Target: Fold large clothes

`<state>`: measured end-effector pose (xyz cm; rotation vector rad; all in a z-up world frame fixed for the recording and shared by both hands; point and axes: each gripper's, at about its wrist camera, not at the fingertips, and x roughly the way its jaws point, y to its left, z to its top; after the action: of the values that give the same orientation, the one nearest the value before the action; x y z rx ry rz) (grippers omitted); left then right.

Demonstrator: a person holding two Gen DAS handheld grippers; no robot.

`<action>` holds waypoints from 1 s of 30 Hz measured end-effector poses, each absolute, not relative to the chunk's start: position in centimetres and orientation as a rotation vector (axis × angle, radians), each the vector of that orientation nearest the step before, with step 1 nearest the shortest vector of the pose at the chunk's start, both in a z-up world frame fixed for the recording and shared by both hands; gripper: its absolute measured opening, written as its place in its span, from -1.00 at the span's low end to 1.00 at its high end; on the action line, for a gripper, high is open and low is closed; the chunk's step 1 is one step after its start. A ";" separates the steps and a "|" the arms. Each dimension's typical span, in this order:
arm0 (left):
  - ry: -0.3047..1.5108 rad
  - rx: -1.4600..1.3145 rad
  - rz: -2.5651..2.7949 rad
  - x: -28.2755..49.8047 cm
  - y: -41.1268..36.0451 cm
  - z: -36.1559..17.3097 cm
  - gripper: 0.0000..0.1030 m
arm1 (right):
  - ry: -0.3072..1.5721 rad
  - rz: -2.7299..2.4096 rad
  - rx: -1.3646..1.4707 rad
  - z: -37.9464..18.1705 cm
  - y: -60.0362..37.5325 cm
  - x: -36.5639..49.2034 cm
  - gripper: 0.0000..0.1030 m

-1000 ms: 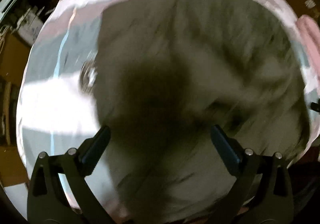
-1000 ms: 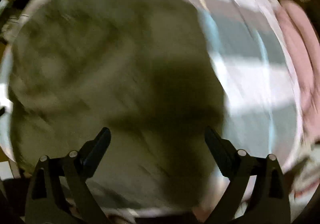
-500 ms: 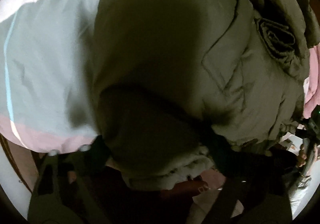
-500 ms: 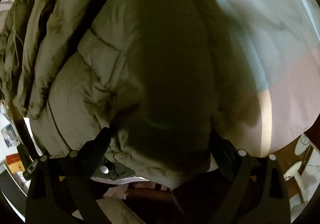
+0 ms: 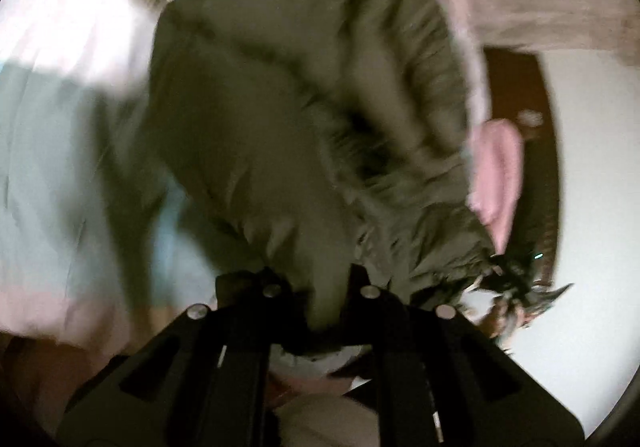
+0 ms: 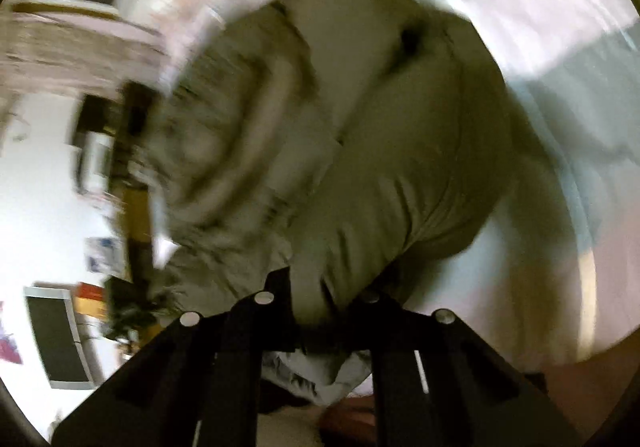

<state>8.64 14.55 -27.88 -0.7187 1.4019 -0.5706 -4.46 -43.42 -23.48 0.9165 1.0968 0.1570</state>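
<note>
Bed sheet [image 5: 52, 175] lies beyond each hand-held gripper, left [image 5: 320, 299] and right [image 6: 320, 303], both pinching the olive jacket's [image 5: 256, 151] near edge.

one olive jacket [image 5: 280, 151], two grippers, perhaps one pink cloth [image 5: 496, 171].

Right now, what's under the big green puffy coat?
Under the coat lies a bedspread in pale blue, white and pink blocks. What sits beneath the coat's middle is covered. Both hand-held grippers, left and right, pinch its hem.
</note>
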 end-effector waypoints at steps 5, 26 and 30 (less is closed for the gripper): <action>1.286 -0.824 -0.595 10.9 16.1 -24.5 -0.85 | 0.873 0.213 1.036 -19.9 -45.8 -1.0 -0.78; 1.288 -1.050 -0.333 38.6 14.2 -30.0 -0.81 | 0.845 -0.112 1.035 -27.2 -48.9 31.4 -0.74; 1.288 -1.052 -0.347 39.9 13.0 -33.6 -0.77 | 0.879 -0.112 0.996 -31.2 -48.3 32.3 -0.73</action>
<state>39.90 12.97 -33.59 -1.0520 1.2881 -0.3469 32.27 -48.32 -31.23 0.9964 0.8794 -0.1124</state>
